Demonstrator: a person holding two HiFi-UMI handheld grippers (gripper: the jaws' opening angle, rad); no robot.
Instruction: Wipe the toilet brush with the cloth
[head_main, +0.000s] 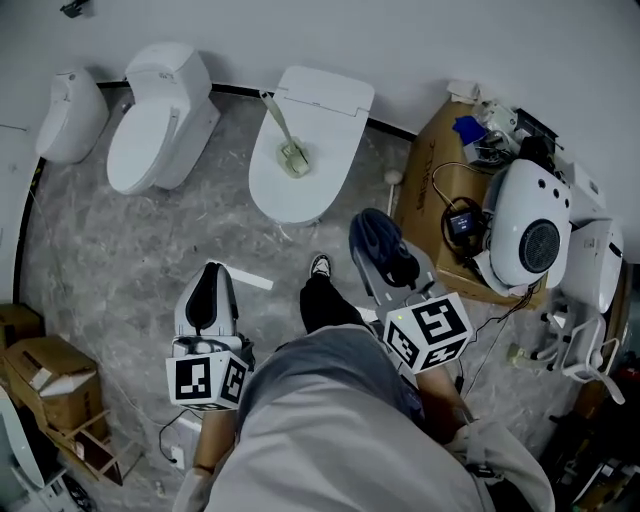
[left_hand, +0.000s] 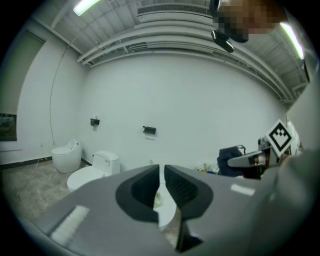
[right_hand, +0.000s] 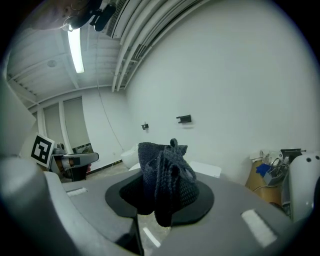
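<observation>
The toilet brush (head_main: 286, 137) lies on the closed lid of the white toilet (head_main: 320, 110) straight ahead, its head toward me. My right gripper (head_main: 378, 240) is shut on a dark knitted cloth (head_main: 384, 248), held over the floor short of that toilet. In the right gripper view the cloth (right_hand: 165, 175) bunches up between the jaws of the right gripper (right_hand: 164, 192). My left gripper (head_main: 209, 278) hovers lower left of the toilet, shut and empty. In the left gripper view, the left gripper (left_hand: 161, 184) shows only a thin slit between its jaws, with the toilet (left_hand: 167, 215) beyond it.
Two more white toilets (head_main: 160, 115) (head_main: 68, 115) stand at the back left. A cardboard box (head_main: 440, 190) with cables and a white appliance (head_main: 530, 225) sit at the right. Cardboard boxes (head_main: 45, 375) are at the lower left. The person's shoe (head_main: 320, 265) is on the grey floor.
</observation>
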